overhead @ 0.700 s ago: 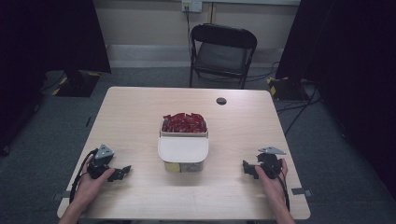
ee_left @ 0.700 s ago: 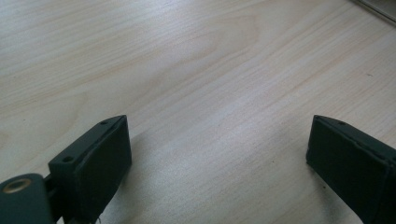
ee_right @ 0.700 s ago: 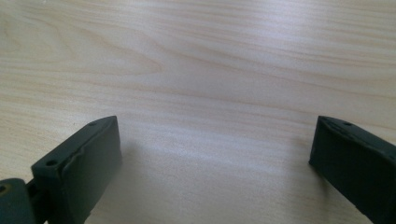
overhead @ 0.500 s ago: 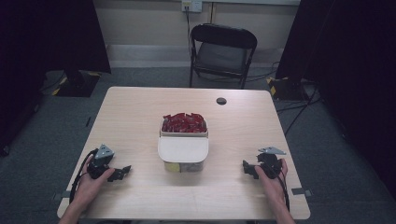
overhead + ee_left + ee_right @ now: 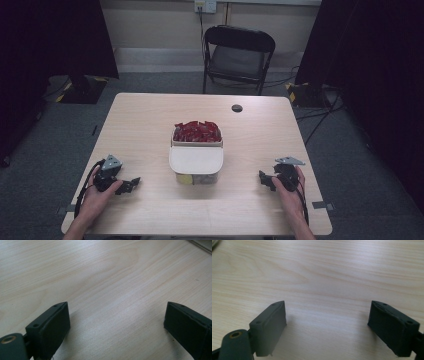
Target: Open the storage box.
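Apparently nothing has been started: on the bench (image 5: 150, 130) 2 containers sit end to end at the centre, and neither gripper touches them. The far container (image 5: 197, 133) is open and heaped with red packets, too many and too jumbled to count. The near container (image 5: 196, 164), touching it, carries a pale lid, and something yellowish shows through its clear near wall. The left gripper (image 5: 129, 184) rests on the bench at the near left, well apart from both containers, with its jaws spread wide over bare wood and holding nothing, as the left gripper view confirms. The right gripper (image 5: 264, 180) rests at the near right, likewise well apart, its jaws also parted and empty. Whatever handling of the containers is meant, the whole of it seems still ahead: reaching in, taking hold, and moving or opening. Beyond these, 1 small dark disc (image 5: 237, 108) lies towards the far right of the bench, and 1 folding chair (image 5: 239, 57) stands past its far edge.
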